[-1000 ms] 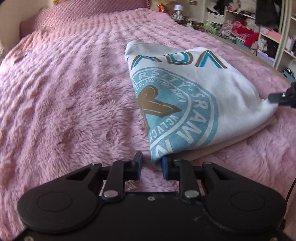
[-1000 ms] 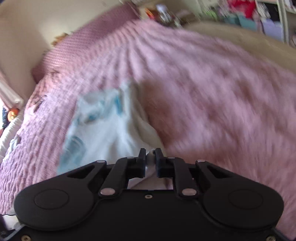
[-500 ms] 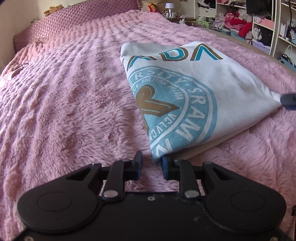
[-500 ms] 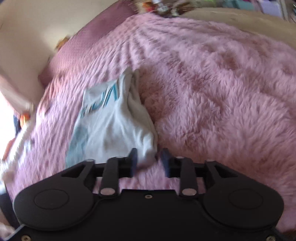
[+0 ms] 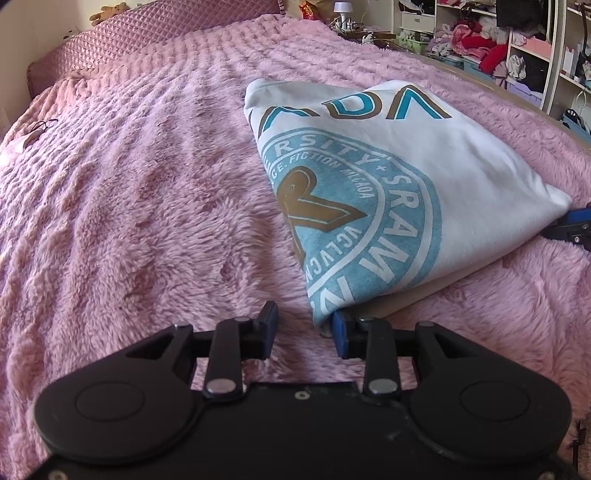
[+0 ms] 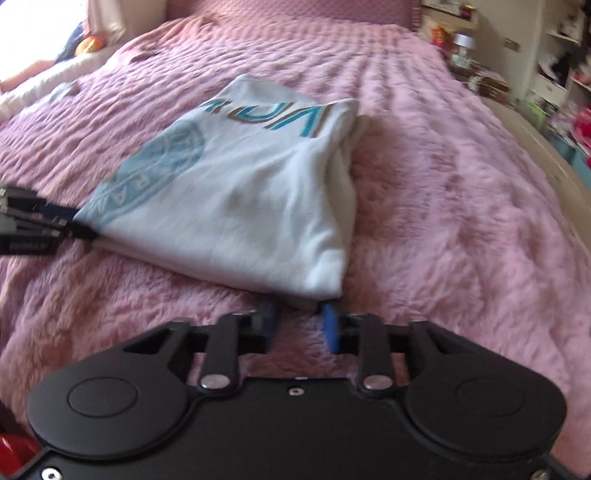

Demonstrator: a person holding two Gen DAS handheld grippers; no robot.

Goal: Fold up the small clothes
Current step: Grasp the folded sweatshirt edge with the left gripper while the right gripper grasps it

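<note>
folded white shirt (image 5: 436,177) reading "sram", both tongs, left gripper (image 5: 305,328) and right gripper (image 6: 298,322), spread, corners unpinched

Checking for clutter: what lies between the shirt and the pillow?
Only bare pink blanket between the shirt and the pillow, in the left wrist view.

Left wrist view: sharp, evenly lit by daylight. Pink fleece blanket (image 5: 147,206) shows fibre detail; print on the folded white shirt (image 5: 369,177) is legible. Soft shadow under the shirt's near edge. Fisheye bends the shelves (image 5: 532,48) at the right edge.

Right wrist view: motion-blurred throughout; shirt lettering smeared, blanket pile soft. Blown-out glare at the top left corner, by the window side (image 6: 26,33). Dark vignette at bottom corners.
</note>
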